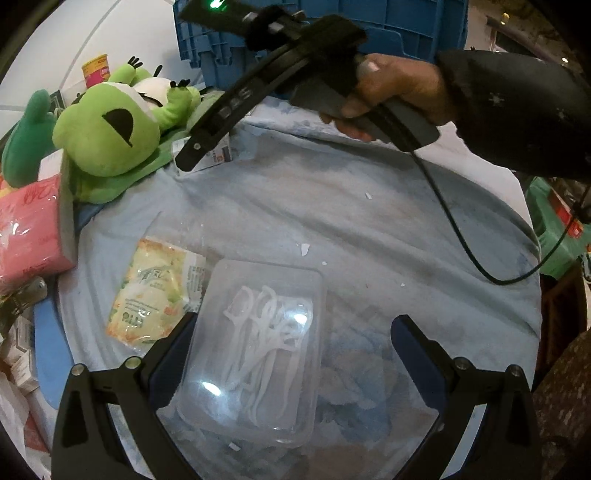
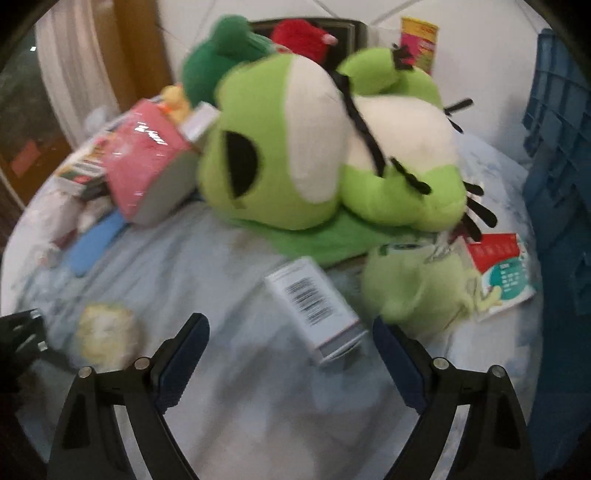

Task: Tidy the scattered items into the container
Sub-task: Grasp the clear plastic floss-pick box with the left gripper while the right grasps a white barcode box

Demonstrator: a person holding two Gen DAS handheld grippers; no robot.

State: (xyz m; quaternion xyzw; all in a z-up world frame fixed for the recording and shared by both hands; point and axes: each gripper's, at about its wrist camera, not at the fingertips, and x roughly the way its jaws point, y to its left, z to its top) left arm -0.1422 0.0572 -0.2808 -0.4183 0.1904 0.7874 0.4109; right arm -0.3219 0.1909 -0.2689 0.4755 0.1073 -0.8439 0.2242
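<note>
Dim indoor light; glare glints on the clear plastic case [image 1: 255, 354] toward six o'clock. The right wrist view smears with motion blur, and both views' edges bow into black corners.

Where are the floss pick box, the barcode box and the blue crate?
floss pick box [image 1: 255, 350]: left wrist view, clear lid centre.
barcode box [image 2: 314, 306]: right wrist view, on the barcode face.
blue crate [image 1: 388, 22]: left wrist view, ribbed side wall.
</note>
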